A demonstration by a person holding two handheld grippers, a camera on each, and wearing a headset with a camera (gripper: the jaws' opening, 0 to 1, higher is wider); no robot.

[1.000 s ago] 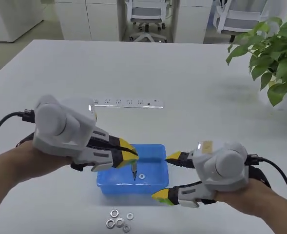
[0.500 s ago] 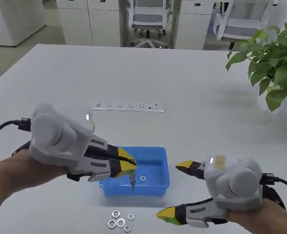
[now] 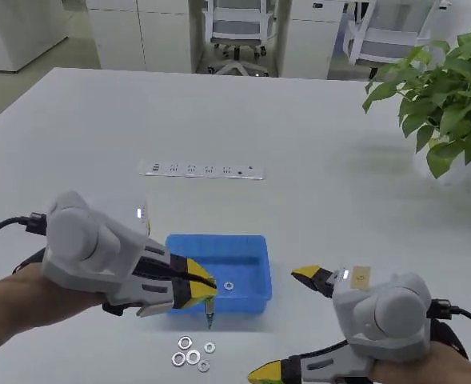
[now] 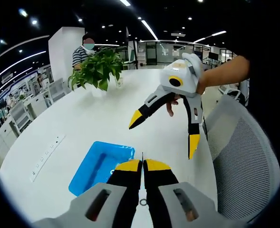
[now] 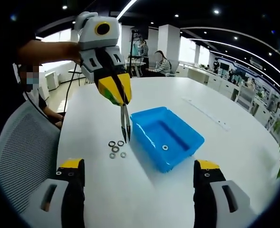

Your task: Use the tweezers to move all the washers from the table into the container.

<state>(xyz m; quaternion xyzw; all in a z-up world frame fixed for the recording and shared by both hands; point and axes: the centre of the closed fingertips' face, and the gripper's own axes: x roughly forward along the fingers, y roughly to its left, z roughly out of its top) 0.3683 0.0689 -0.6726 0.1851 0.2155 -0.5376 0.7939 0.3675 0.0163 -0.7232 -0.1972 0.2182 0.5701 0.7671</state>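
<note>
Washers (image 3: pixel 191 354) lie clustered on the table (image 3: pixel 315 184) nearest you, just in front of the container (image 3: pixel 243 304). Your left gripper (image 3: pixel 205 284) is clenched on the tweezers (image 3: pixel 209 314), tips pointing down close to that cluster. Your right gripper (image 3: pixel 285 324) stands released, jaws wide apart, beside the container. One washer (image 3: pixel 229 285) lies inside the container. Beyond sit a power strip (image 3: pixel 199 170) and a plant (image 3: pixel 447 104).

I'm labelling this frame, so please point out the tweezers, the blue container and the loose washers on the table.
tweezers (image 5: pixel 124 121): right gripper view, on one prong, mid-length.
blue container (image 3: pixel 216 238): head view, on its far rim.
loose washers (image 3: pixel 193 357): head view, on the cluster's middle washer.
</note>
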